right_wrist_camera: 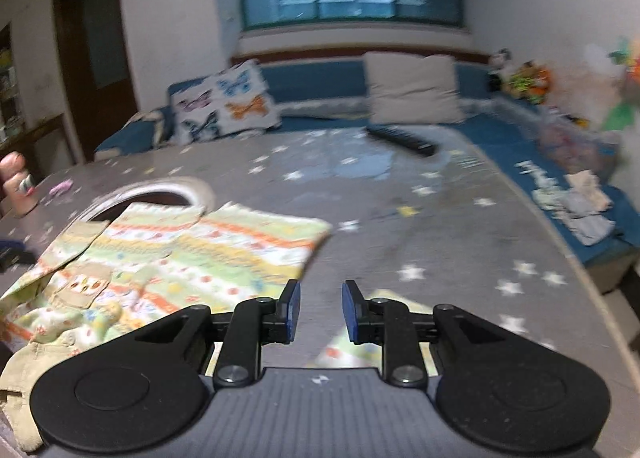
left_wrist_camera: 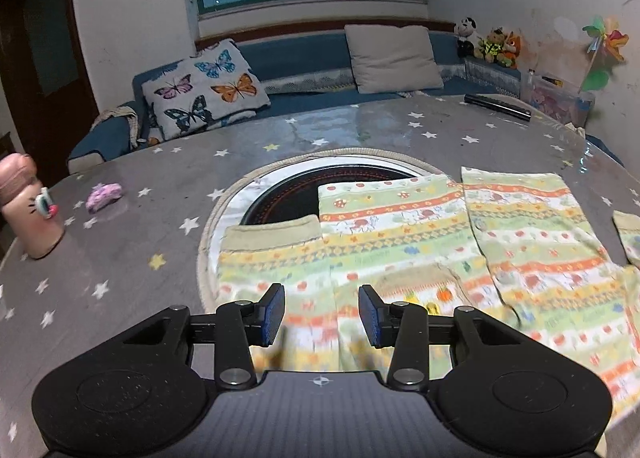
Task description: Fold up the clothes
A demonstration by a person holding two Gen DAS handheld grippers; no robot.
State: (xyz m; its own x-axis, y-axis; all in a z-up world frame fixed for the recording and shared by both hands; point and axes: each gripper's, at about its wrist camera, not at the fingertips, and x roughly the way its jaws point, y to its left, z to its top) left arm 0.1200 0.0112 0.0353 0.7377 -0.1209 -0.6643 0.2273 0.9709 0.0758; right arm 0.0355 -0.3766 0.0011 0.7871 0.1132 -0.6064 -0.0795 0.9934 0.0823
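Note:
A child's garment (left_wrist_camera: 400, 242) with green, yellow and orange printed stripes and beige cuffs lies spread flat on the grey star-patterned table (left_wrist_camera: 132, 258). My left gripper (left_wrist_camera: 322, 316) is open and empty, hovering just above the garment's near left part. In the right wrist view the same garment (right_wrist_camera: 192, 258) lies to the left. My right gripper (right_wrist_camera: 320, 312) is open and empty over the table beside the garment's right edge, with a small striped piece (right_wrist_camera: 360, 346) under it.
A round recessed burner (left_wrist_camera: 320, 185) sits in the table under the garment's far edge. A pink bottle (left_wrist_camera: 28, 209) and a purple toy (left_wrist_camera: 104, 195) stand at the left. A black remote (left_wrist_camera: 498, 105) lies at the far right. A blue sofa with cushions (left_wrist_camera: 392, 57) runs behind.

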